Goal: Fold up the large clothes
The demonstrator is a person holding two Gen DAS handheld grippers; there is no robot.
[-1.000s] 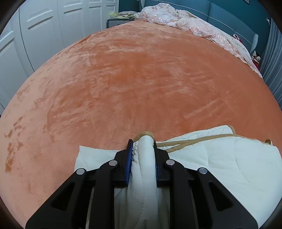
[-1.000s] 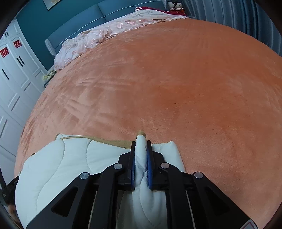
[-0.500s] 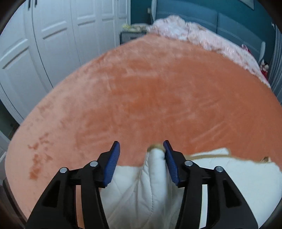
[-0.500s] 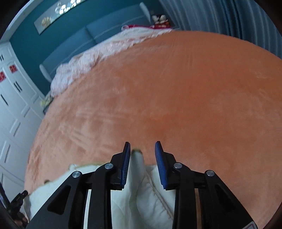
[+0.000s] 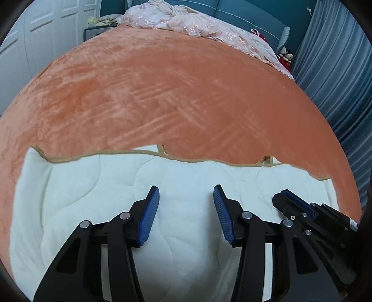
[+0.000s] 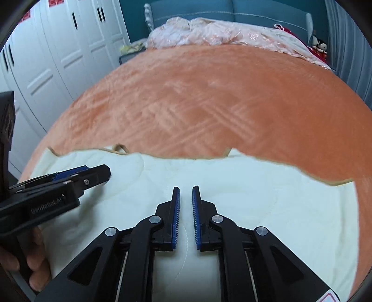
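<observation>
Quilt (image 5: 186, 176) flat on bed, below both empty hand-held grippers.

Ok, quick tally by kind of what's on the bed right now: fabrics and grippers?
White quilted garment: 1
Orange bedspread: 1
Pink floral bedding: 1
Grippers, left gripper and right gripper, both off the cloth: 2
Total: 5

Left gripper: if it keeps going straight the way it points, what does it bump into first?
Probably the white quilt. The open left gripper points forward over it, with nothing between. Beyond the quilt's tan edge lies the orange blanket. Its height above the quilt is unclear.
</observation>
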